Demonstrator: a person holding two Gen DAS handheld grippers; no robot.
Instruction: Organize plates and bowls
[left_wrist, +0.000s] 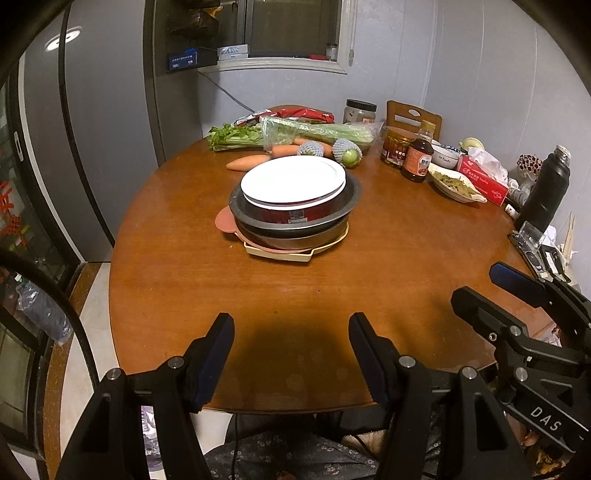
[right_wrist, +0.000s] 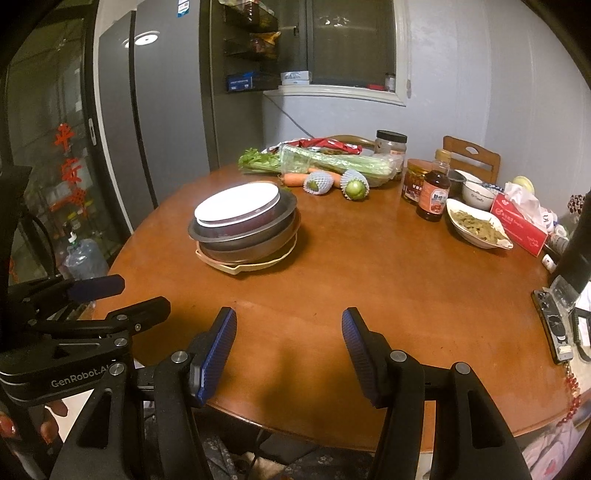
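Note:
A stack stands mid-table: a white plate (left_wrist: 293, 179) on a red bowl (left_wrist: 295, 214), inside two nested metal basins (left_wrist: 351, 199), on a beige tray (left_wrist: 280, 254) with a pink lid (left_wrist: 224, 221) under it. The stack also shows in the right wrist view, with the white plate (right_wrist: 236, 205) on top. My left gripper (left_wrist: 291, 325) is open and empty over the near table edge, well short of the stack. My right gripper (right_wrist: 288, 319) is open and empty beside it, to the right. The right gripper shows in the left wrist view (left_wrist: 476, 286), and the left gripper in the right wrist view (right_wrist: 144, 293).
Celery (left_wrist: 295, 133), carrots (left_wrist: 247, 162) and netted fruit (left_wrist: 345, 151) lie behind the stack. Sauce bottle (left_wrist: 417, 158), jars, a dish of greens (left_wrist: 456, 184), small bowls (left_wrist: 445, 155), a red tissue box (left_wrist: 484, 181) and a black flask (left_wrist: 546, 192) crowd the right side. A fridge (left_wrist: 92, 129) stands left.

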